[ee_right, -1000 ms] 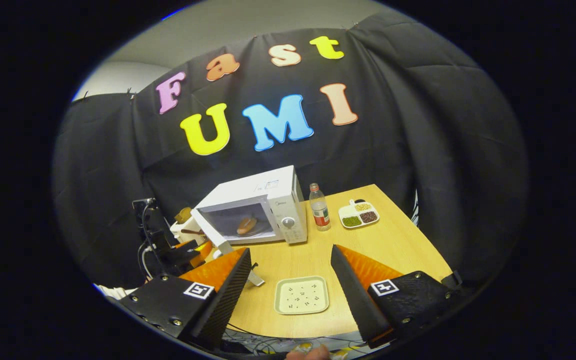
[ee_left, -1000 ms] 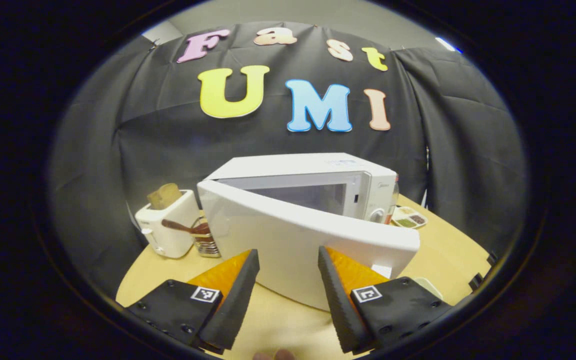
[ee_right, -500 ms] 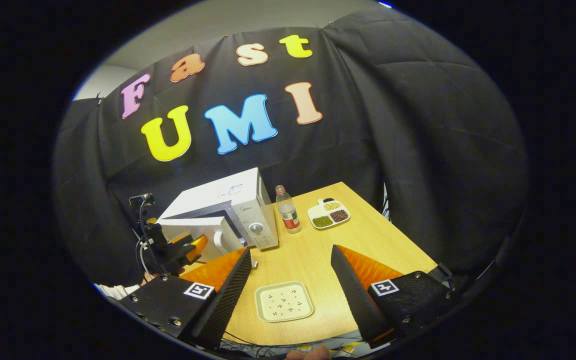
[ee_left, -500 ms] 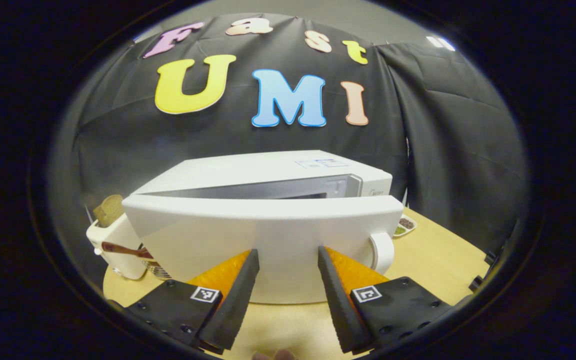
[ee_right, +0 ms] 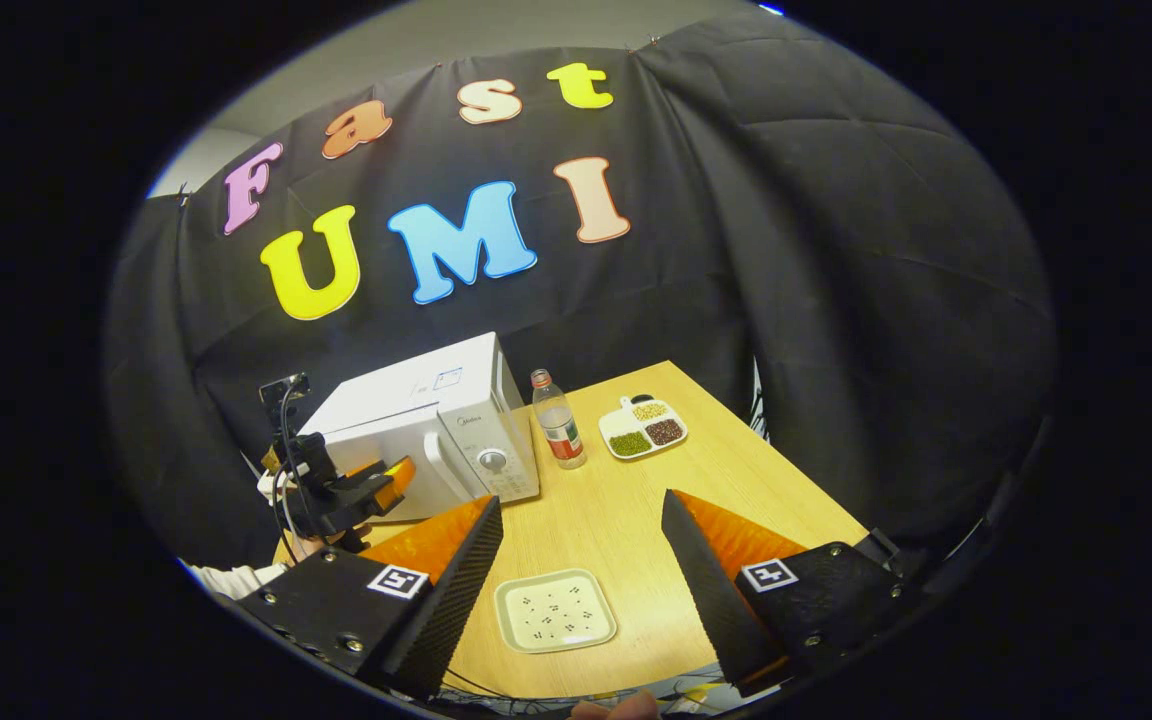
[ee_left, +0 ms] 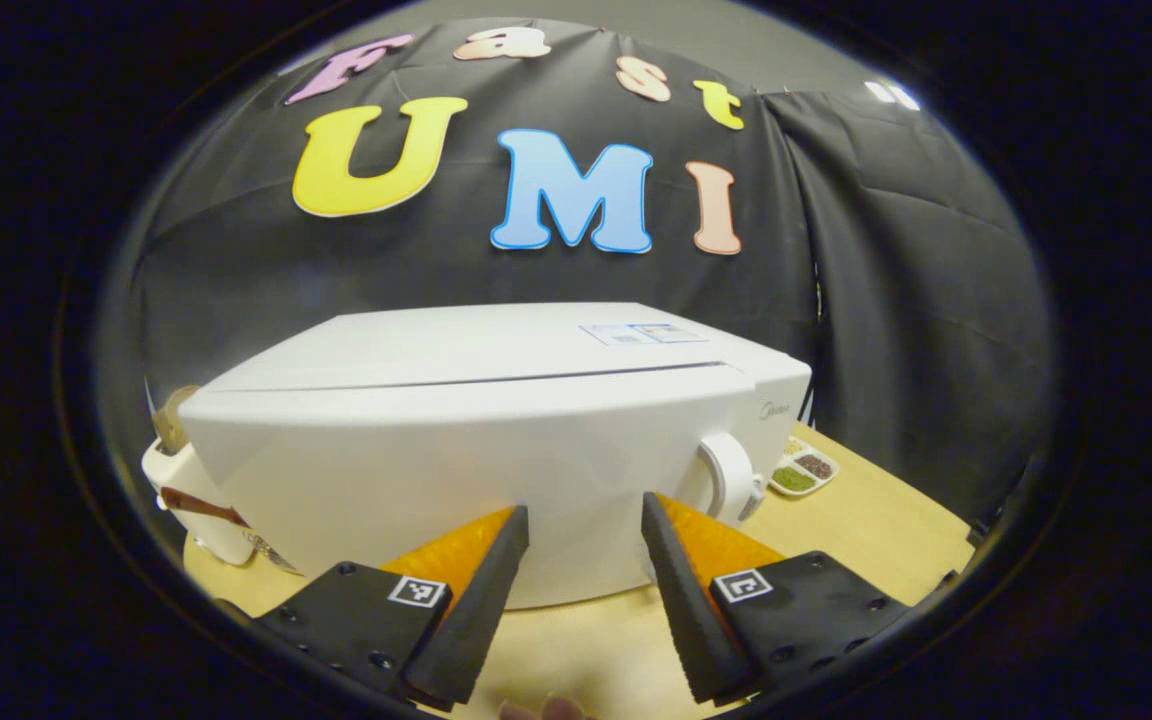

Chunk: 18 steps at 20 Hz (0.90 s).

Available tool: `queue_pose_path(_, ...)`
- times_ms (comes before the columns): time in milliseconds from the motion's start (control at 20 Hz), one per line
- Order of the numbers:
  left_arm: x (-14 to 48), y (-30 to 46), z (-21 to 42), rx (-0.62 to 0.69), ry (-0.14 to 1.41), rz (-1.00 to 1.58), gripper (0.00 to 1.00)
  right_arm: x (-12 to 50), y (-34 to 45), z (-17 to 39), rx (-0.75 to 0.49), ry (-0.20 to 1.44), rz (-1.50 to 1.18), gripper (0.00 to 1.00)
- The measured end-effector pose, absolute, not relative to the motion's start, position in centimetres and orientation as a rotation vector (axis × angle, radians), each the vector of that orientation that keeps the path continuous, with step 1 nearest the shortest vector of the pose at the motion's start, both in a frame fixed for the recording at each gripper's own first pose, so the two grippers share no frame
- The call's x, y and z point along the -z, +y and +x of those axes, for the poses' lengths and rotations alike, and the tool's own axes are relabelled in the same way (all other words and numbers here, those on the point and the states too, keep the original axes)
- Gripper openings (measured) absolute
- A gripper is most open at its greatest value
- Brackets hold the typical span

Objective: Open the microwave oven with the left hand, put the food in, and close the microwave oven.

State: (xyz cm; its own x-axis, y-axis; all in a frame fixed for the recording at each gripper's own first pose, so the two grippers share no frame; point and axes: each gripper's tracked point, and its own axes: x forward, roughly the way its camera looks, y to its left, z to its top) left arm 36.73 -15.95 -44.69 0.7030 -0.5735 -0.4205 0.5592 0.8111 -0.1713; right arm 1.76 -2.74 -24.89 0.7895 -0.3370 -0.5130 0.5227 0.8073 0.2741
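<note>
Microwave stands on the desk, door apparently closed, though the seam is hard to judge. Left gripper sits at the door face, fingers spread, grasping nothing. Right gripper hovers above a tray, fingers apart.

You've got a microwave w/ smooth white casing, slight sheen, looks like painted metal or plastic. Table is pale wood-grain, matt. Booth wall: black cloth, creased, matt. Small tray looks like smooth plastic. Bottle: clear plastic w/ paper-like label.
</note>
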Motion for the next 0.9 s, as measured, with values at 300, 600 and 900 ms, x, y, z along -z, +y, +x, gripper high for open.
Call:
queue_pose_path(300, 43.1, -18.0, 34.5, 0.65, 0.481, 0.052, 0.8, 24.3, -3.8, 1.8, 0.459, 0.437, 0.455, 0.98)
queue_pose_path(600, 35.7, -11.4, 27.0, 0.553, 0.491, -0.075, 0.82, 21.8, -5.7, 1.2, 0.409, 0.37, 0.405, 0.98)
queue_pose_path(900, 19.8, -4.5, 19.1, 0.371, 0.331, -0.178, 0.82, 17.2, -7.3, 0.5, 0.273, 0.294, 0.383, 0.98)
